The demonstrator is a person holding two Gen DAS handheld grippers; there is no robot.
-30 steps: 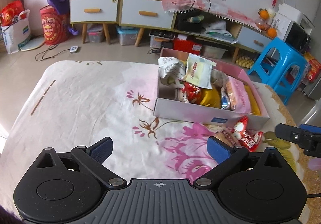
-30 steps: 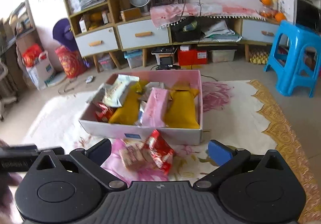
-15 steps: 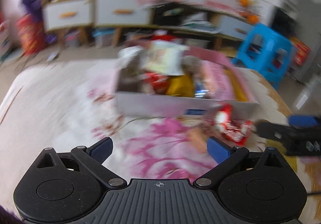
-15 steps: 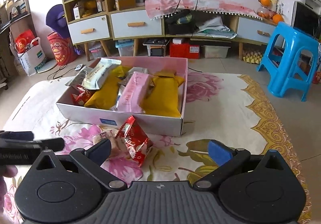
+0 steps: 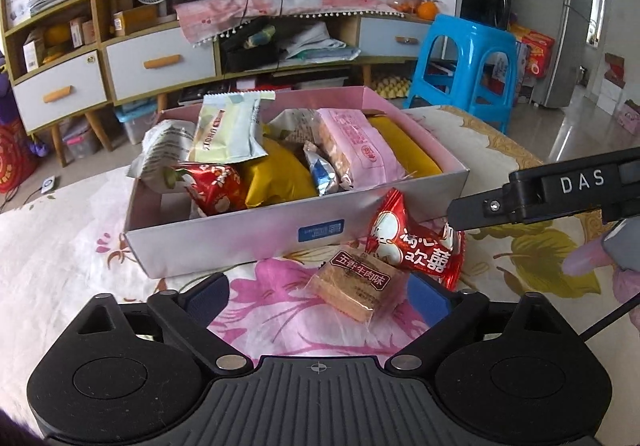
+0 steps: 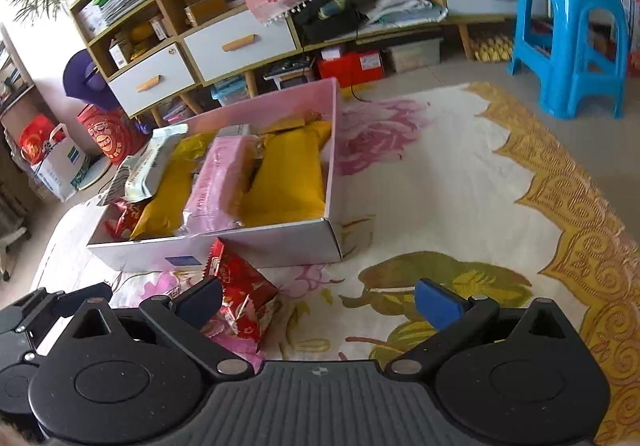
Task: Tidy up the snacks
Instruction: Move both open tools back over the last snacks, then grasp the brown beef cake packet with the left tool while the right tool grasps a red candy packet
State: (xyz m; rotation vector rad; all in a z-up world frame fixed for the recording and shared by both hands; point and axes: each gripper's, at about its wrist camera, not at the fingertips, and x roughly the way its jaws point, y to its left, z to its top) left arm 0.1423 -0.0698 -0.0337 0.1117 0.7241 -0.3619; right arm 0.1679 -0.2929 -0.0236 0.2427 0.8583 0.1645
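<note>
A pink-and-white box (image 5: 240, 234) (image 6: 260, 246) full of snack bags stands on the flowered cloth. In front of it lie a red packet (image 5: 416, 246) (image 6: 244, 294) and a brown cracker packet (image 5: 356, 286). My left gripper (image 5: 318, 296) hovers low over the cloth with its jaws closing. The brown packet sits between its fingers, close to the right pad (image 5: 428, 298), and neither pad presses on it. My right gripper (image 6: 318, 300) is open. The red packet lies between its fingers, just inside the left one (image 6: 200, 298). In the left wrist view one black finger of it reaches in from the right.
A blue plastic stool (image 5: 468, 62) (image 6: 572, 34) stands beyond the table's right side. Low cabinets with drawers (image 5: 160, 62) line the far wall. The cloth's gold border (image 6: 560, 206) marks the table's right edge.
Both grippers have sunk and come closer to the two packets in front of the box. The left one swung right so that the brown packet now lies between its fingers, which have narrowed a little.
</note>
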